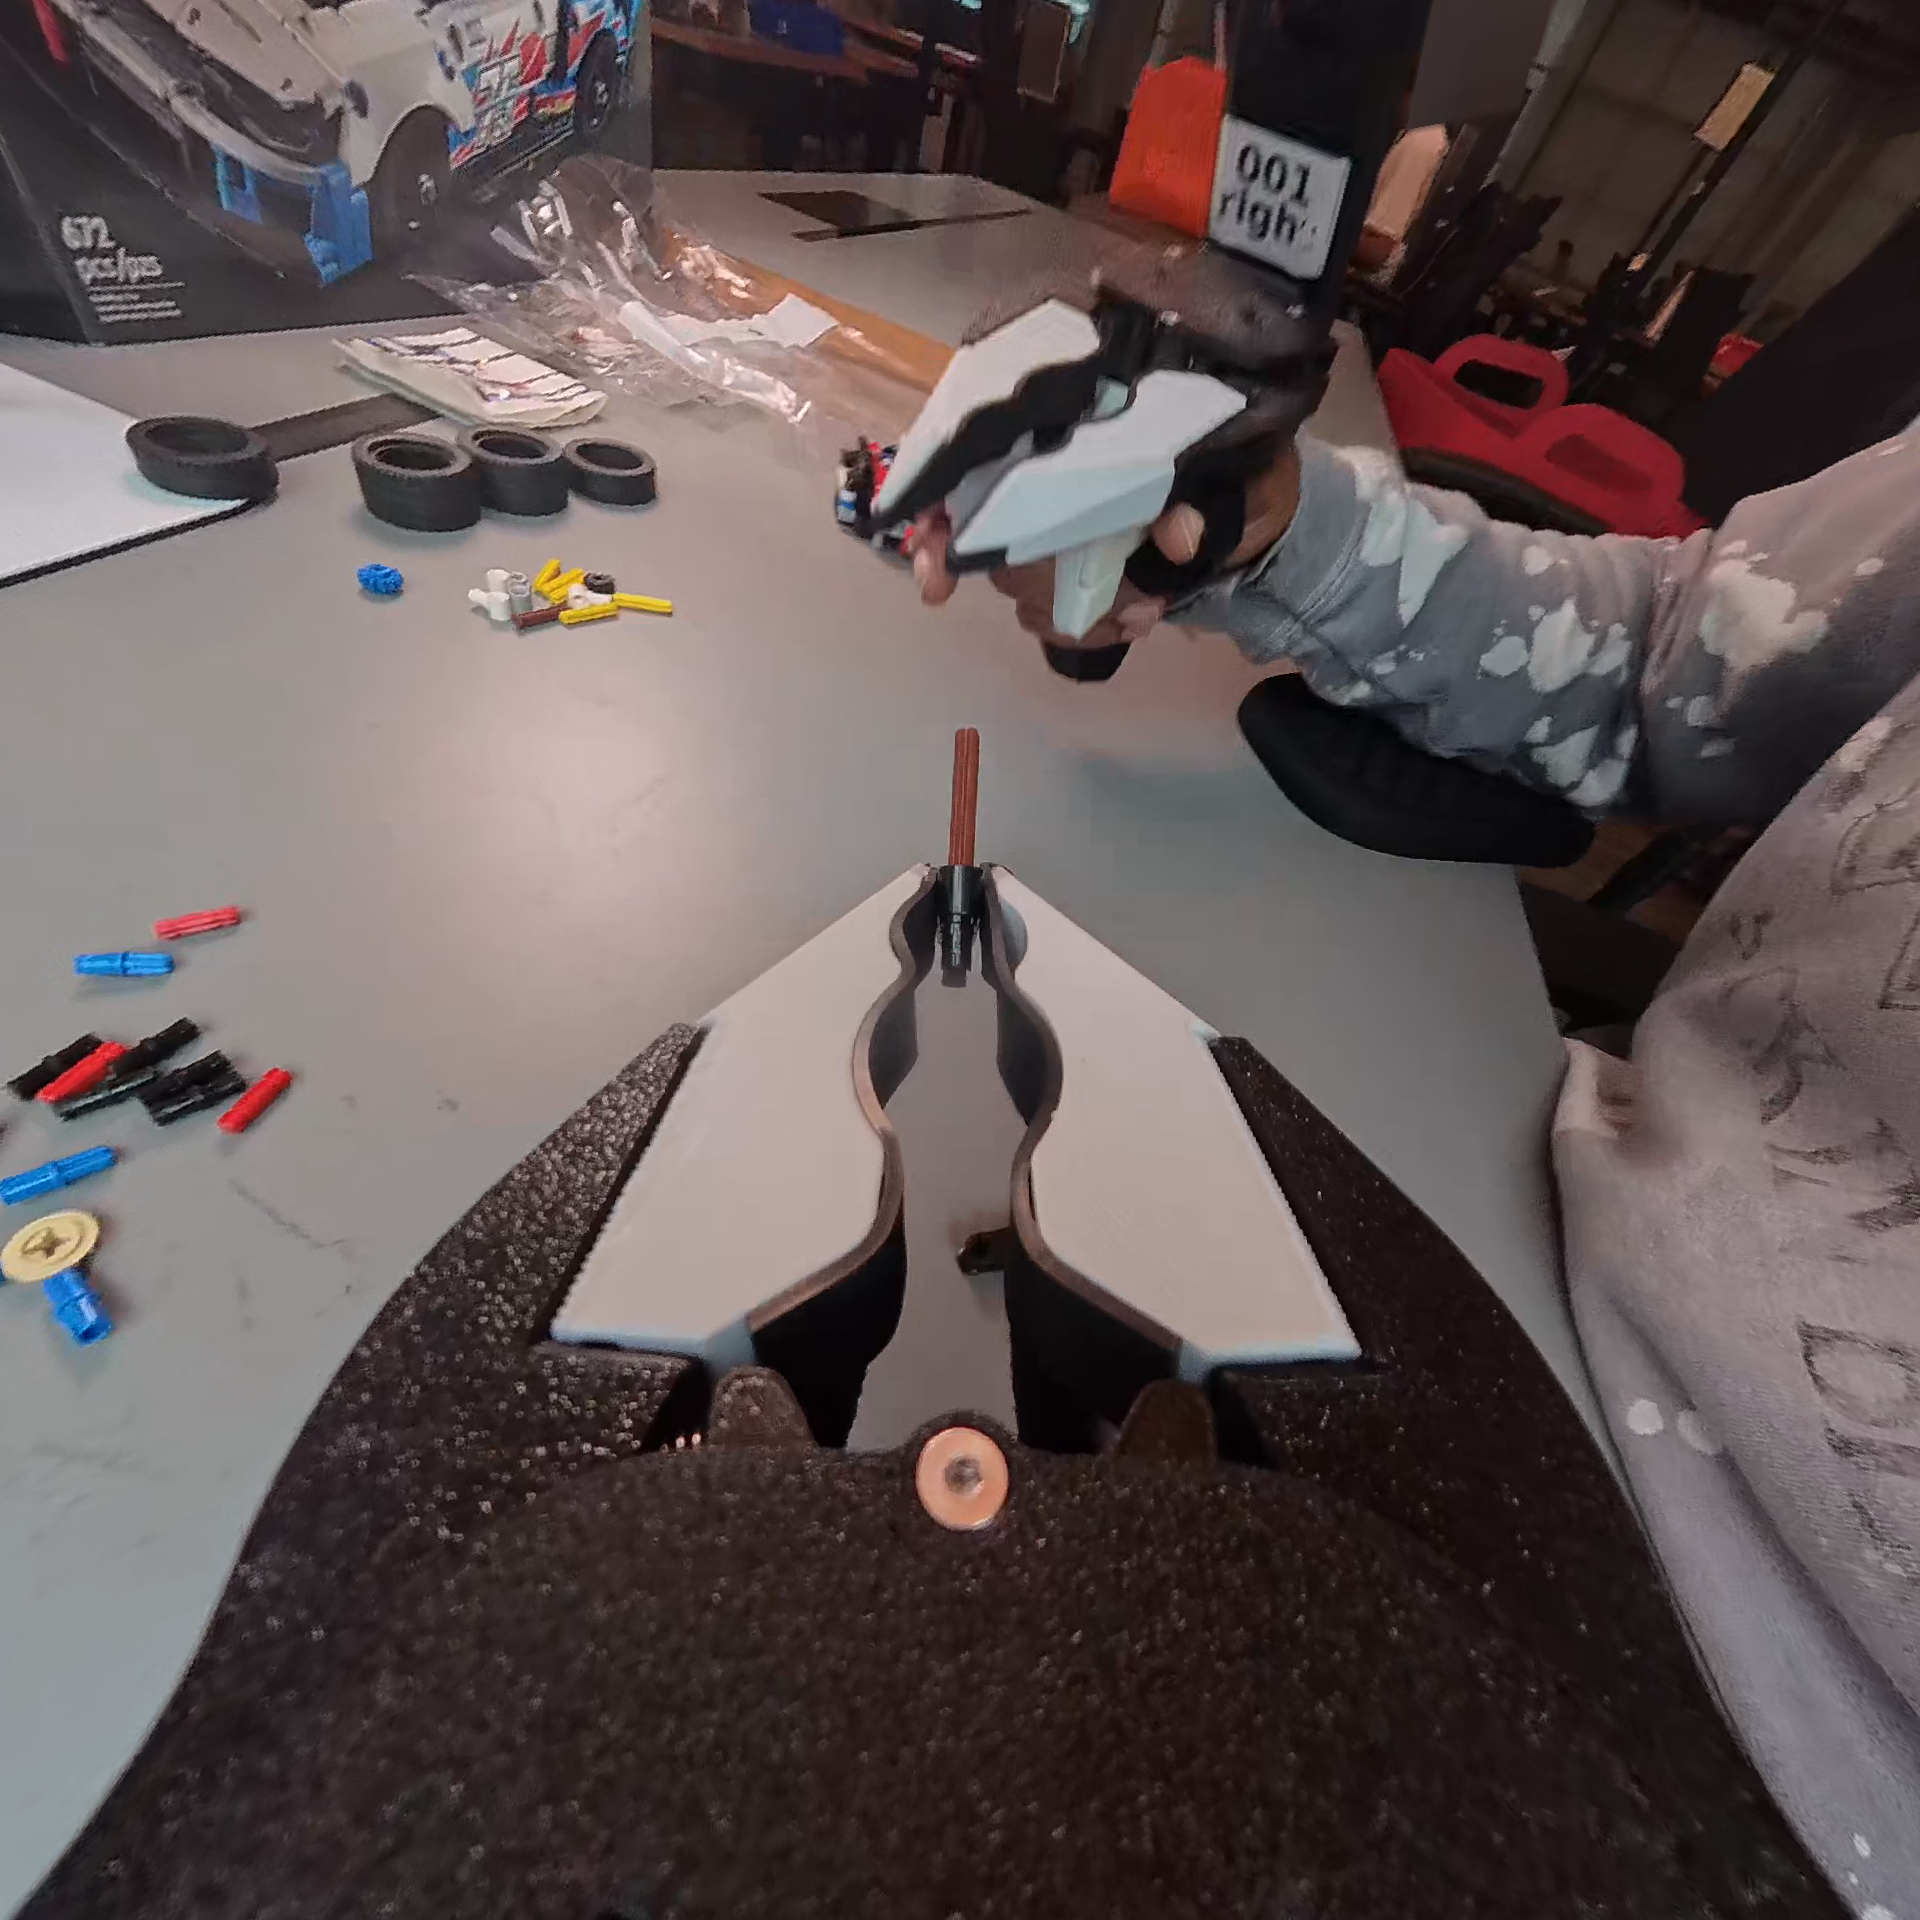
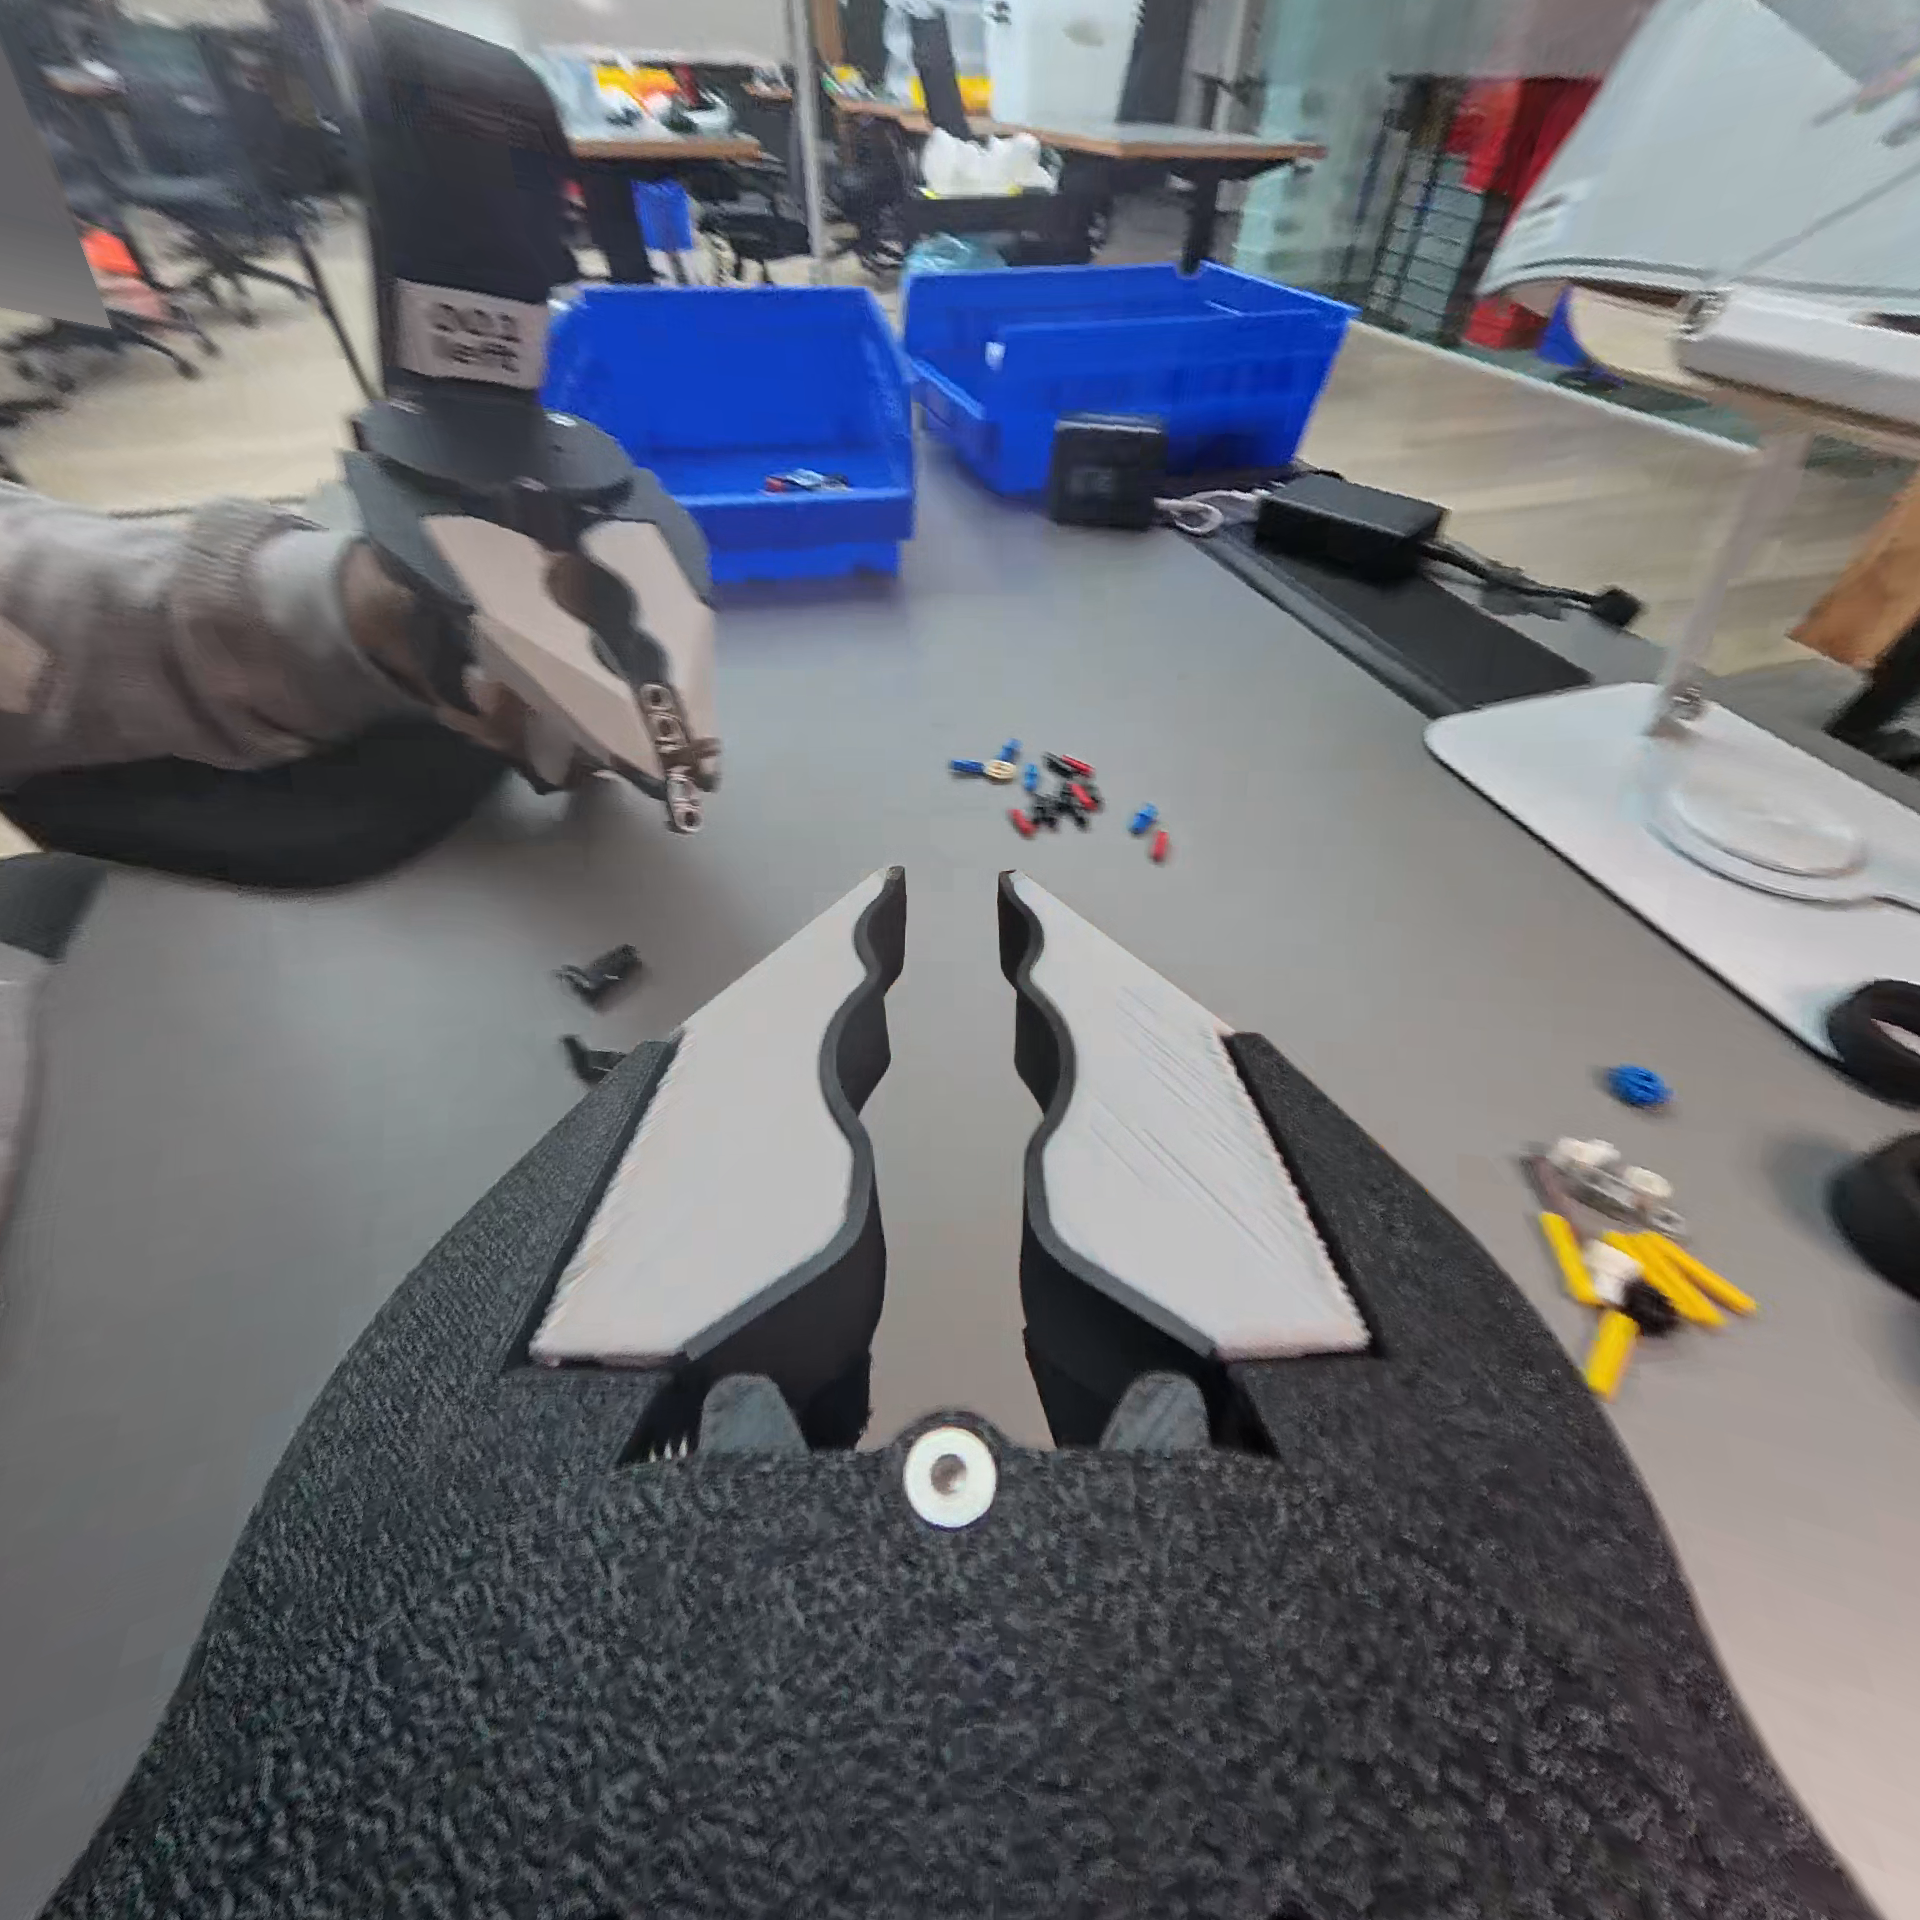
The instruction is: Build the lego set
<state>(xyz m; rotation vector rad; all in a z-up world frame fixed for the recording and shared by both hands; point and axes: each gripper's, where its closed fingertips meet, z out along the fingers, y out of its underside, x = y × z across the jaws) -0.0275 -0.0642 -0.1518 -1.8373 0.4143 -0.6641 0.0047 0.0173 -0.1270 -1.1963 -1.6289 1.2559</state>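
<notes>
While held above the grey table, hangs with tips pressed together: left gripper, pinching a black connector just behind its tips, with a brown axle projecting forward from that connector, clear of the table. Appears blurred at upper left in the right wrist view. Stands at the far left corner: Lego box, with a crumpled clear bag and a sticker sheet just beside it. Sit at the far table edge in the right wrist view: two blue bins. Hovers with tips slightly spread and nothing between them: right gripper, near a small multicoloured assembly in the left wrist view; cannot tell whether touching it. Lie before the box: four black tyres, three clustered, one apart. Rest scattered at left: red, blue and black pins. Lie between tyres and grippers: yellow and white small parts, with a blue gear just beside.
</notes>
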